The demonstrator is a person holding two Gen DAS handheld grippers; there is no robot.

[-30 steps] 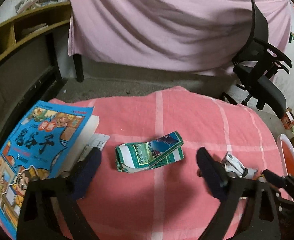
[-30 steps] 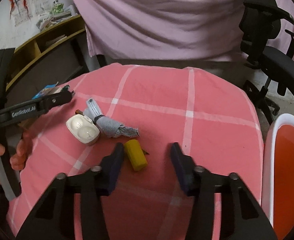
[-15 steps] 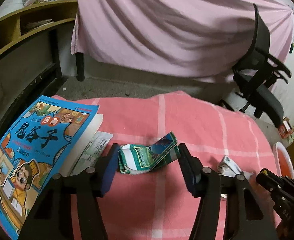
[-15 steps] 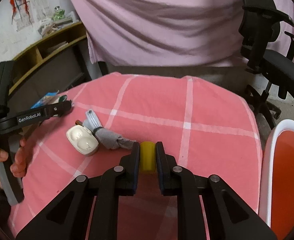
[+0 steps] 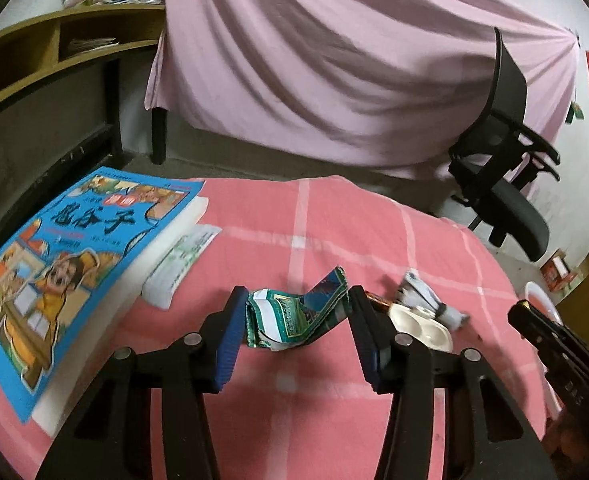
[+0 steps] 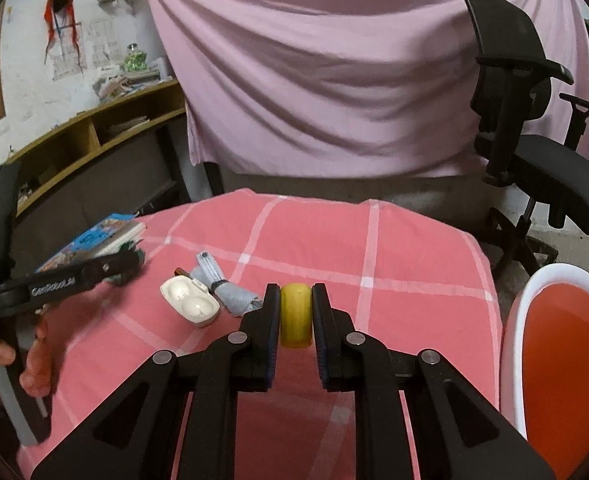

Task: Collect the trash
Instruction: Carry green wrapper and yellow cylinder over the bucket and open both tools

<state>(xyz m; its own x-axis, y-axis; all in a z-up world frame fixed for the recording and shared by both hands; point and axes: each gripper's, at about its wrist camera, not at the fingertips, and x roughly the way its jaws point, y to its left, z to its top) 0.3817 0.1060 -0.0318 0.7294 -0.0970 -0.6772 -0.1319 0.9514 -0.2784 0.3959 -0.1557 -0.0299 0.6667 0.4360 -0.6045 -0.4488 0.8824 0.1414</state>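
Observation:
A green and blue crumpled wrapper (image 5: 296, 314) sits buckled between the blue pads of my left gripper (image 5: 296, 296). The jaws are closing and press on both its ends, just above the pink checked cloth (image 5: 334, 216). In the right wrist view my right gripper (image 6: 295, 292) is shut on a small yellow cylinder (image 6: 295, 316), held a little over the cloth. The left gripper (image 6: 126, 264) shows at that view's left with a hand on its handle. A white bin with a red inside (image 6: 518, 320) stands at the table's right side.
A white moulded case (image 6: 188, 304) and a grey crumpled strap (image 6: 230, 296) lie between the grippers. A blue picture book (image 5: 74, 248) and a tissue packet (image 5: 182, 264) lie at the left. A black office chair (image 6: 534, 168) stands behind the table's right corner.
My left gripper closed from wide open onto the wrapper, which folded upward. My right gripper shut on the yellow cylinder and rose a little with it.

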